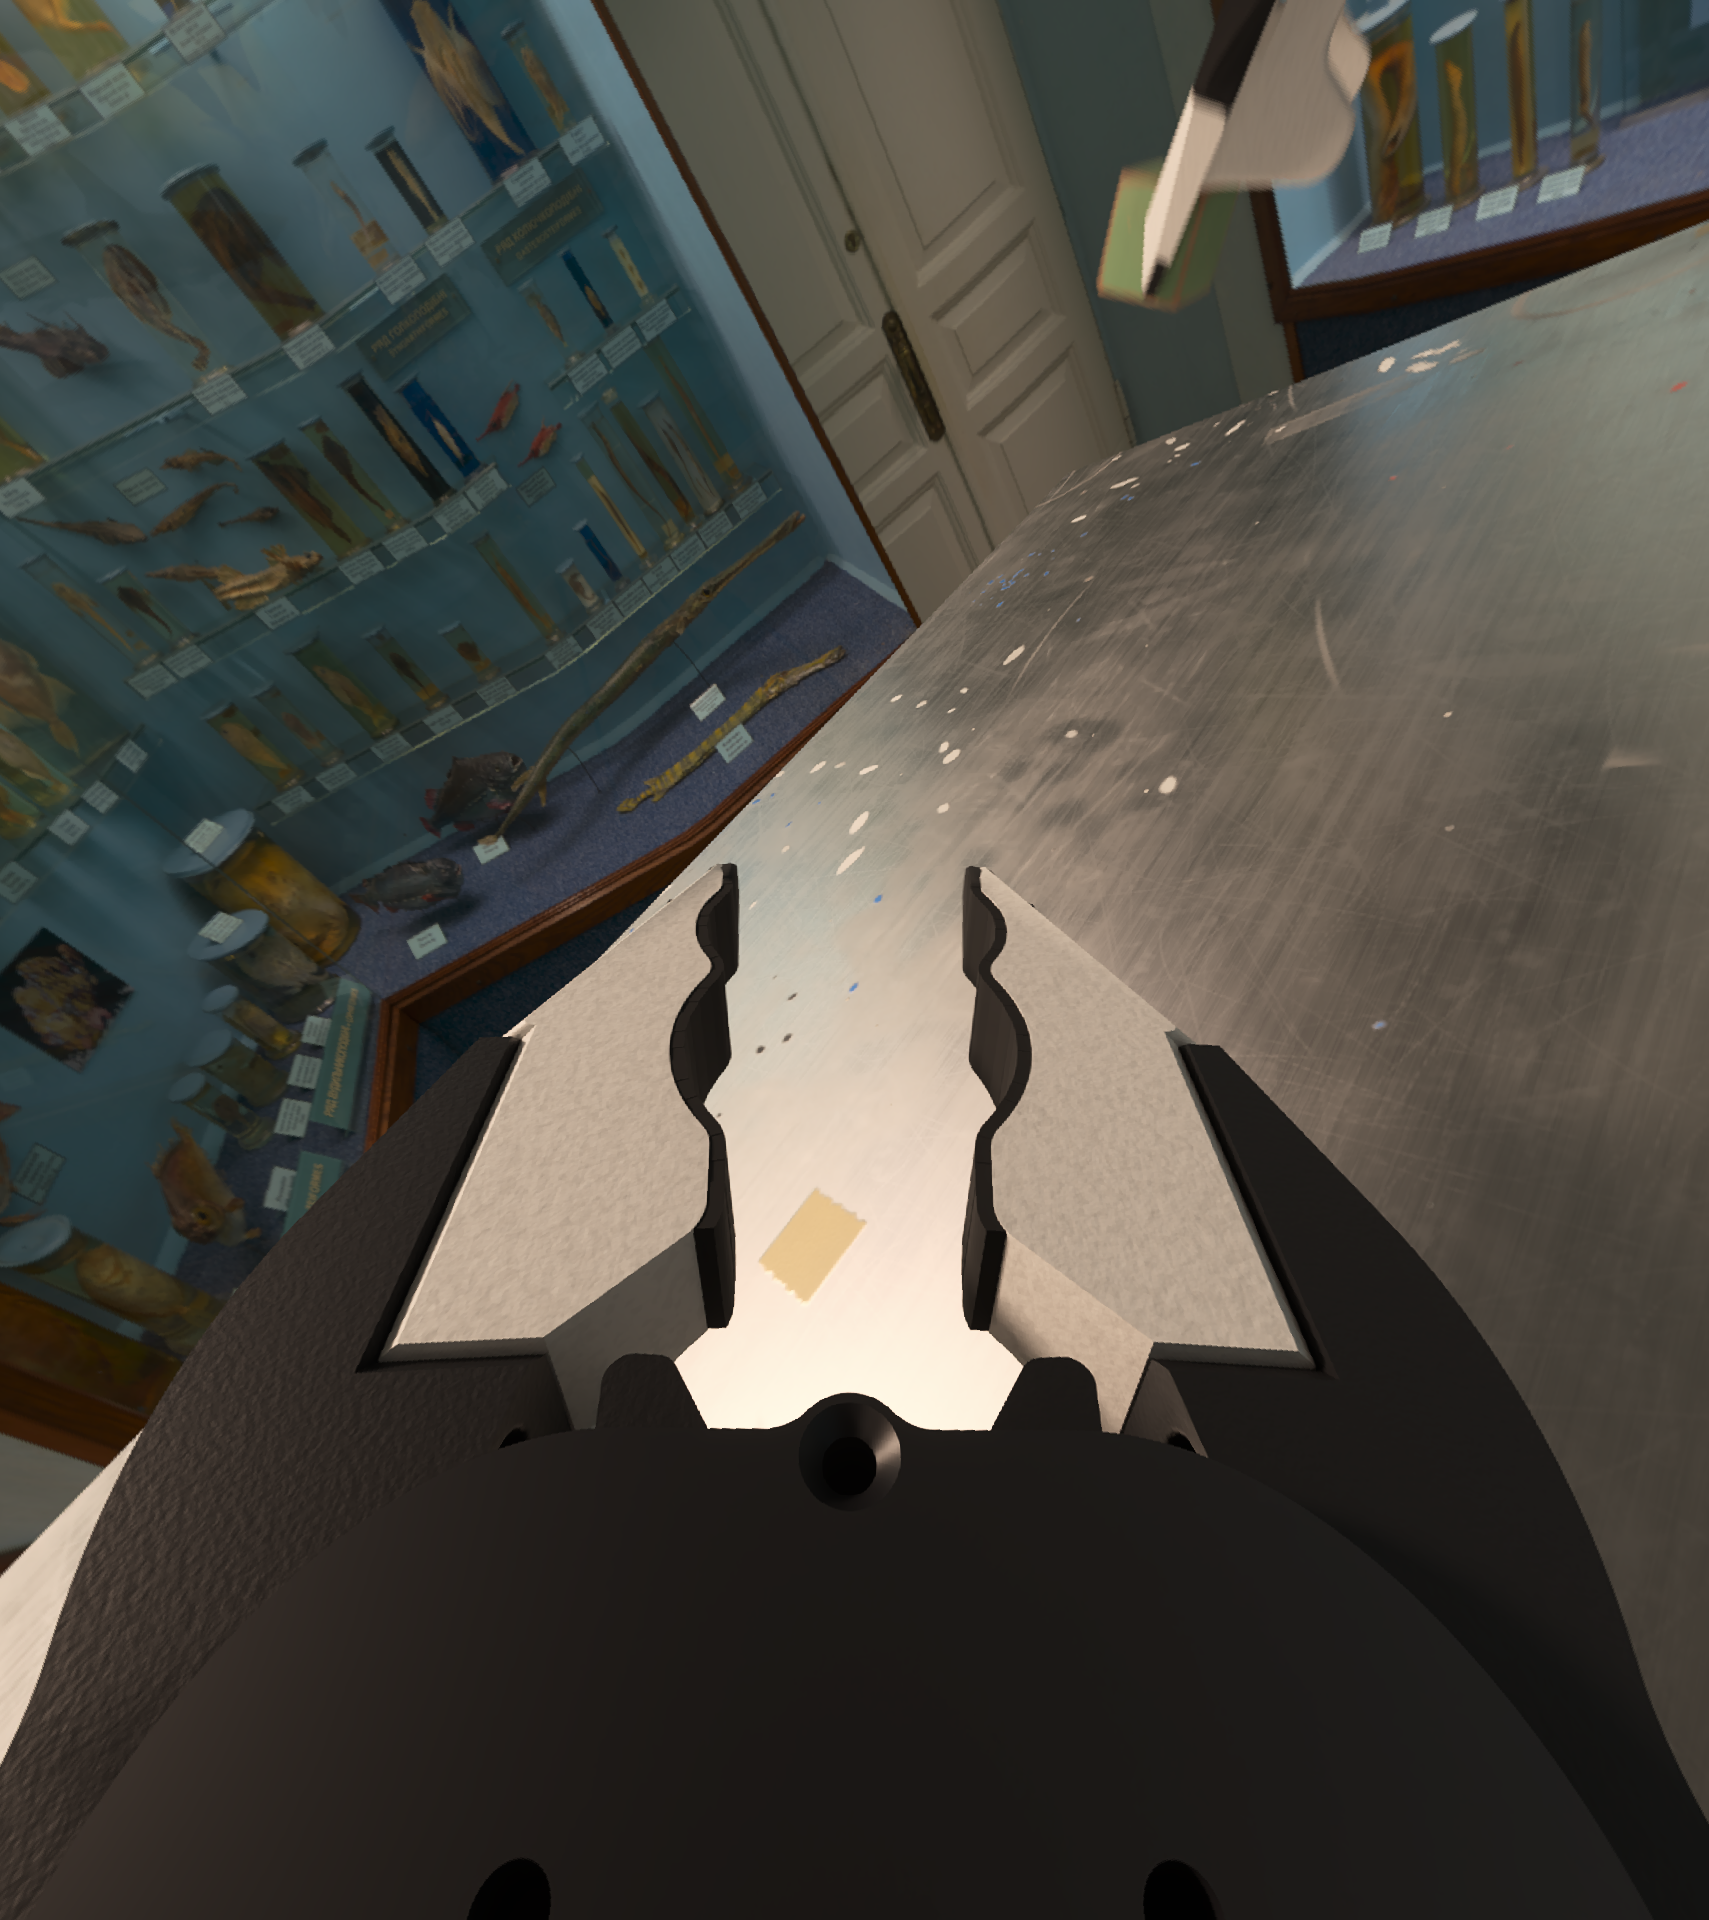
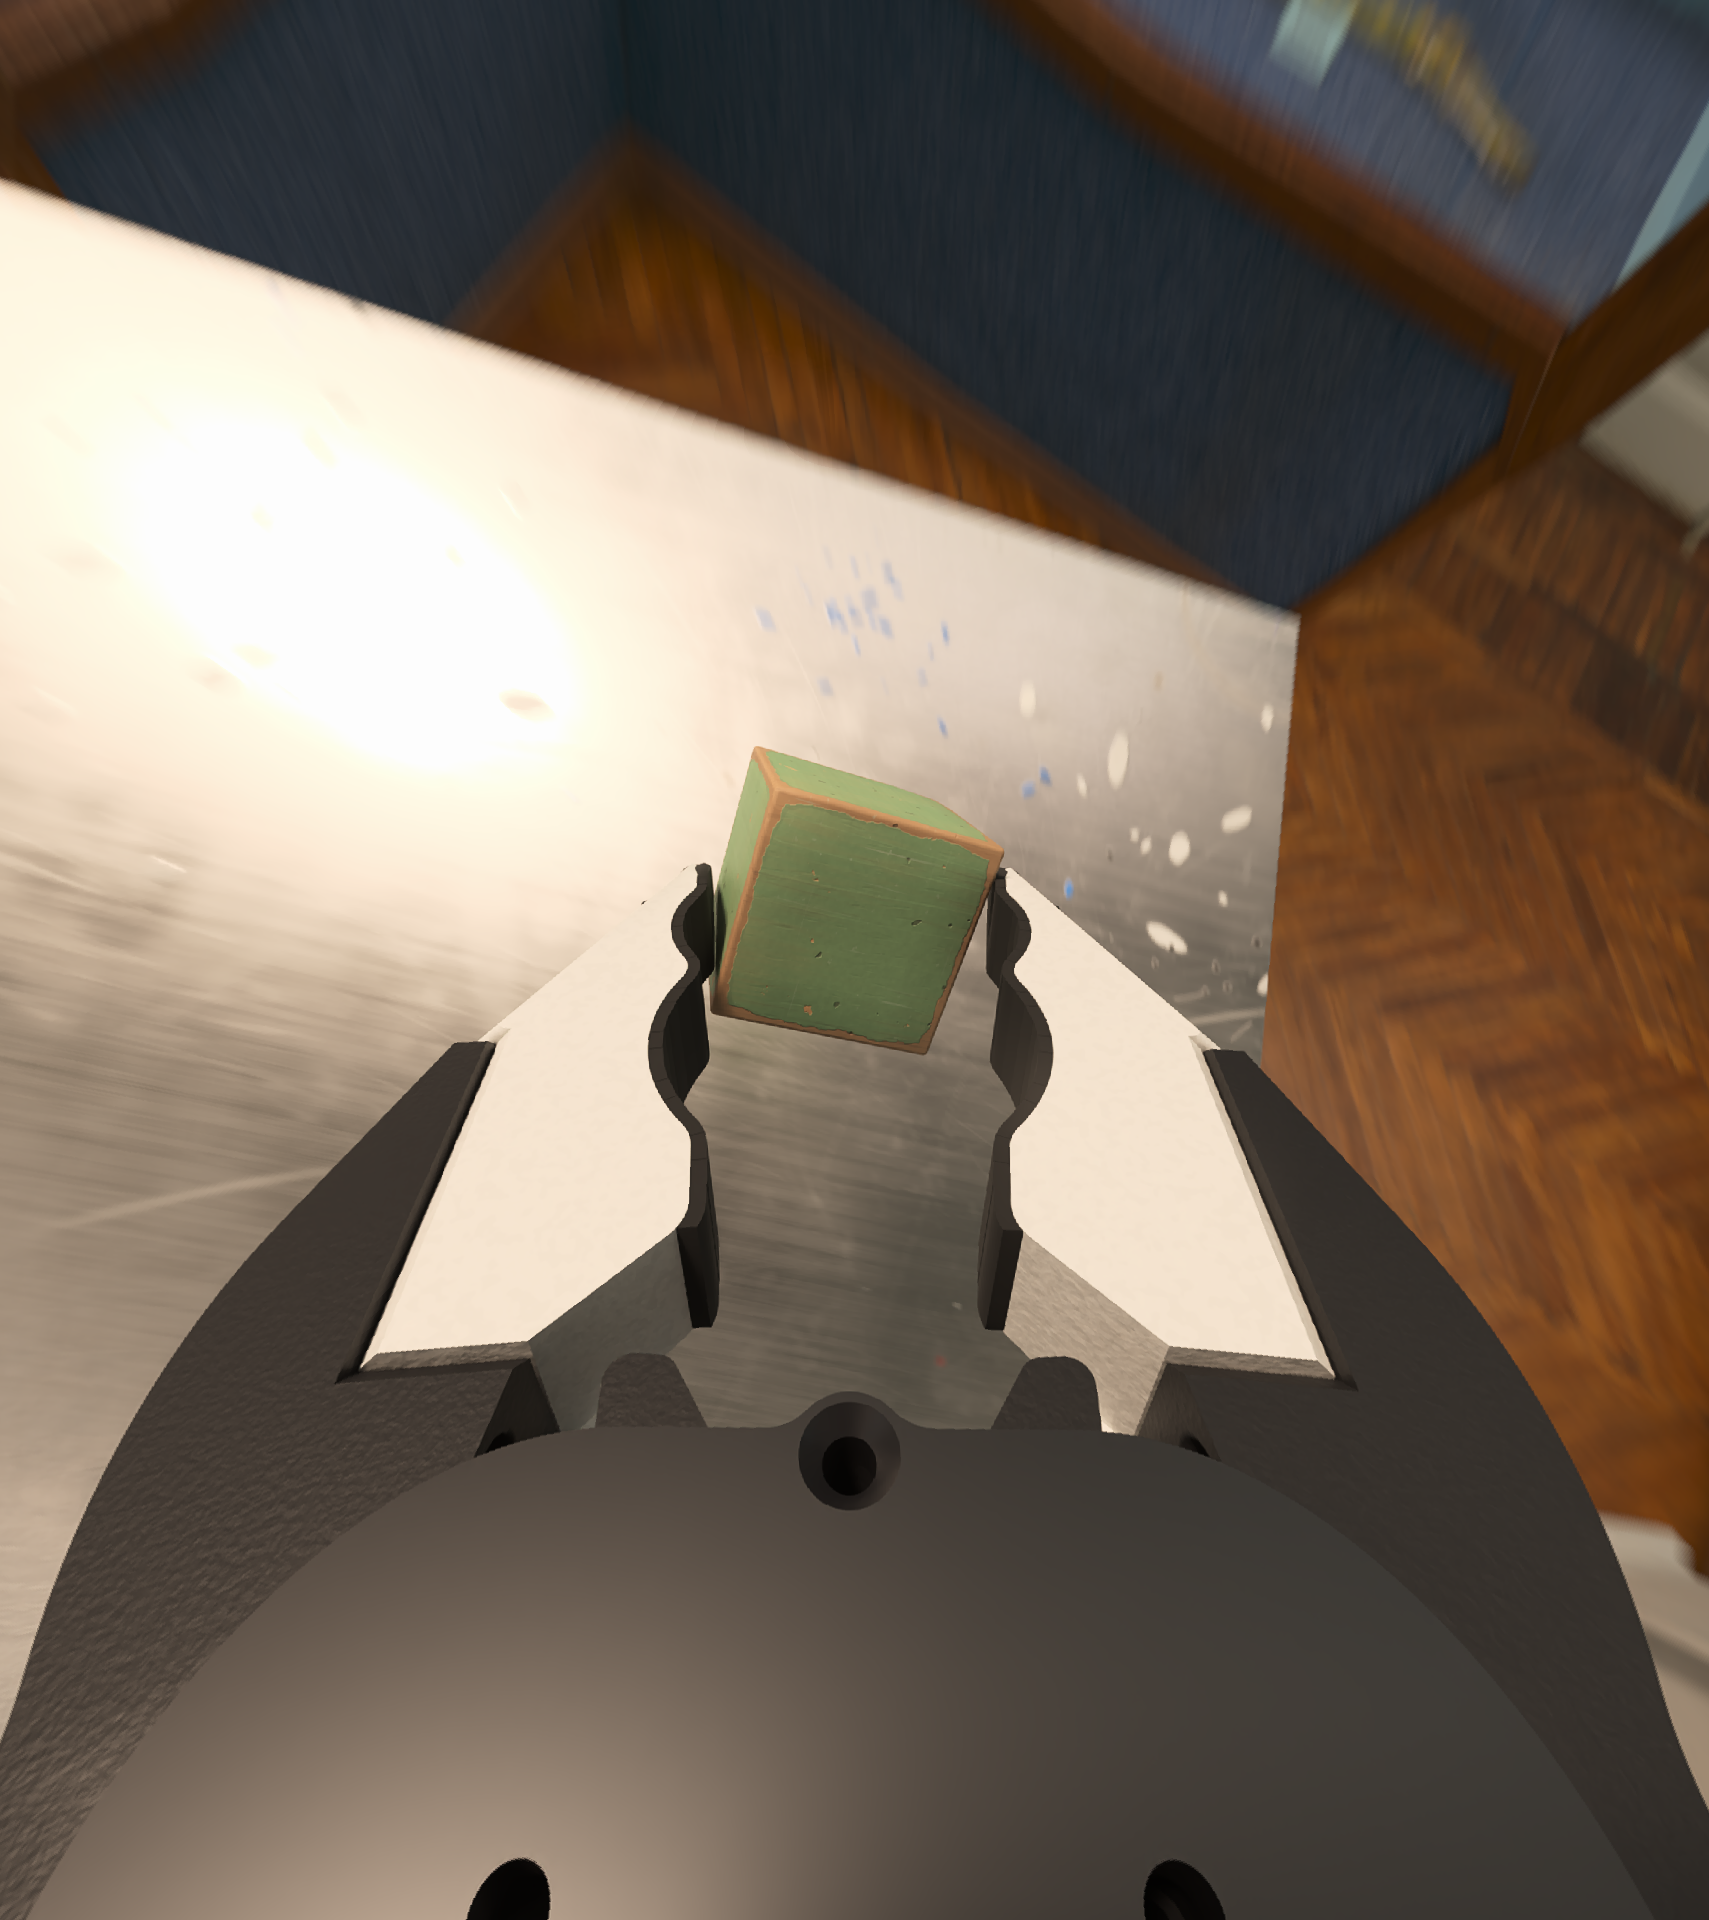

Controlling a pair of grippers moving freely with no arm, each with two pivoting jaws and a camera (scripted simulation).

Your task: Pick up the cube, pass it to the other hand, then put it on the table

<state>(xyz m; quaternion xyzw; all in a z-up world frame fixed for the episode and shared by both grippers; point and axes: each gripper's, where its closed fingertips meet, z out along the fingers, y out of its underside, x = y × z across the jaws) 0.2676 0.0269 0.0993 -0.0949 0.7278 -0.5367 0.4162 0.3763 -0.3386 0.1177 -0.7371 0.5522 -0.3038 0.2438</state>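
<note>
Right now my right gripper (image 2: 850, 883) is closed on the green cube (image 2: 850, 914), pinching it only at the very fingertips, and the cube sits twisted between them, one corner pointing down. It hangs clear above the scratched metal worktop (image 2: 206, 935), near the worktop's far corner. My left gripper (image 1: 850, 894) is spread wide with nothing between its fingers, low over the worktop (image 1: 1349, 831); in the left wrist view I see the cube (image 1: 1136, 234) and the right gripper (image 1: 1156, 270) well apart from it, high up and blurred.

My worry is the shallow, skewed hold: I judge the cube could swivel or slip out if I swing fast or bump it during the handover. Dropped from there, it might bounce past the nearby edge onto the wood floor (image 2: 1556, 831). A misaligned left approach could also knock it loose before I clamp.

Count: one cube, two grippers, one worktop, one pale slip of tape (image 1: 814, 1257) on the worktop between my left fingers.
</note>
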